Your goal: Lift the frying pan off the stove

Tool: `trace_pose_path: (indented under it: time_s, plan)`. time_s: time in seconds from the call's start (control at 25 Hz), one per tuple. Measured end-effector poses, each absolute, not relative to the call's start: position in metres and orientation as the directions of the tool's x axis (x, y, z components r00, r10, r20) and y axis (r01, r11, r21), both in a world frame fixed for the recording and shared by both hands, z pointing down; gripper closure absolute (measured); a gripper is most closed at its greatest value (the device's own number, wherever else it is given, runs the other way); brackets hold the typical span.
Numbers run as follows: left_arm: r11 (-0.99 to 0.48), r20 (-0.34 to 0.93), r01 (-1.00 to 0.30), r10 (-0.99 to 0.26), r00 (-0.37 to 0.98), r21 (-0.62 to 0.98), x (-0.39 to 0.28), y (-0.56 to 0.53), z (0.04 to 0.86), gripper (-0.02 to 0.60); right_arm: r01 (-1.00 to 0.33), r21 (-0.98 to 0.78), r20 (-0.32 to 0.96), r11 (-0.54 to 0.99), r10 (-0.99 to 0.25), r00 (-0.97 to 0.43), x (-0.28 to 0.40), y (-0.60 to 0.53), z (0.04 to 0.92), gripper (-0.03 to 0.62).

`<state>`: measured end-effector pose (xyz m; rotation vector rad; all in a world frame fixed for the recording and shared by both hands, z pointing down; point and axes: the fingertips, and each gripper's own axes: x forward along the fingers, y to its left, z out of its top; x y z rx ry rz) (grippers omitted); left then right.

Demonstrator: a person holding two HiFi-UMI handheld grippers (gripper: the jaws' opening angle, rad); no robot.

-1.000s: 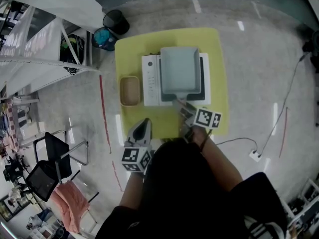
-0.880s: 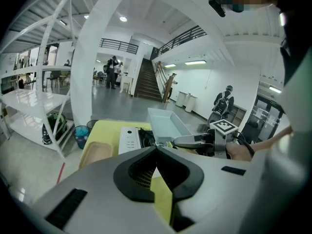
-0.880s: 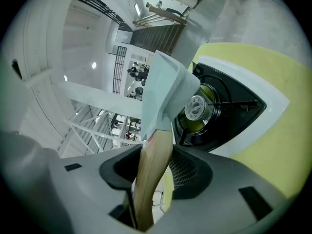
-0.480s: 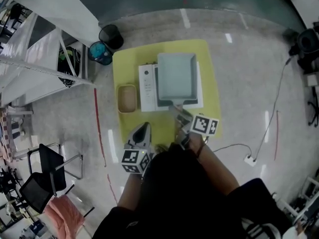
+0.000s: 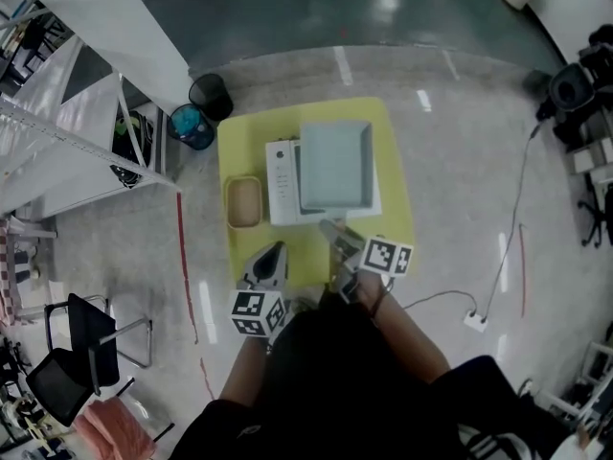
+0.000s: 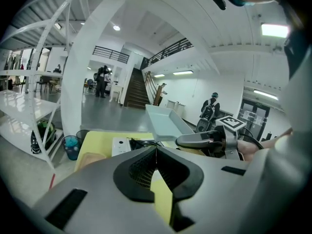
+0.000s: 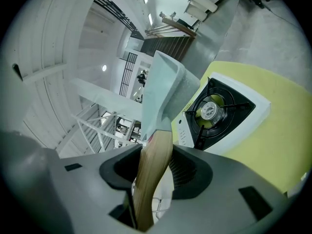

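R gripper [image 7: 155, 173] jaws tight on frying pan [image 7: 163, 89] handle [image 7: 156, 147] above stove [image 7: 222, 108]; L gripper [image 6: 156, 156] jaws together.

Frying pan [image 5: 333, 166]: pale grey, matt, smooth coating; handle [image 7: 155, 145] wood, satin. Stove [image 5: 281, 182]: white glossy casing, black metal grate [image 7: 234, 112]. Tabletop [image 5: 244, 142]: yellow, matt. Floor [image 5: 460, 142]: polished, glossy, light reflections upper centre. Right gripper [image 7: 155, 168]: grey matt plastic, ribbed pads [image 7: 184, 172].

Head view looks steeply down; both gripper views share the stove [image 7: 229, 112].
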<state>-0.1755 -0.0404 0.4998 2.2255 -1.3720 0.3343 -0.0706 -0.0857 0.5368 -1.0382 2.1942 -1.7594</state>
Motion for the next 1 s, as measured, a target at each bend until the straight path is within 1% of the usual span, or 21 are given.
trace_pose_path:
  time_s: [0.4, 0.68, 0.84, 1.0]
  plan:
    - [-0.417, 0.409, -0.864, -0.762, 0.502, 0.283, -0.168, -0.03, 0.484, 0.537, -0.447, -0.888, 0.294, 0.107, -0.615, -0.731, -0.068, -0.059, 0.51, 0.414]
    - [-0.423, 0.404, -0.861, -0.761, 0.507, 0.282, -0.166, -0.03, 0.481, 0.537, -0.412, -0.898, 0.236, 0.153, -0.624, -0.745, -0.07, -0.06, 0.496, 0.414]
    - [-0.428, 0.407, -0.86, -0.759, 0.508, 0.276, -0.162, -0.031, 0.48, 0.537, -0.383, -0.901, 0.181, 0.203, -0.626, -0.758, -0.071, -0.063, 0.487, 0.416]
    - [-0.431, 0.411, -0.861, -0.757, 0.508, 0.271, -0.16, -0.034, 0.481, 0.537, -0.378, -0.912, 0.199, 0.158, -0.634, -0.747, -0.068, -0.065, 0.49, 0.414]
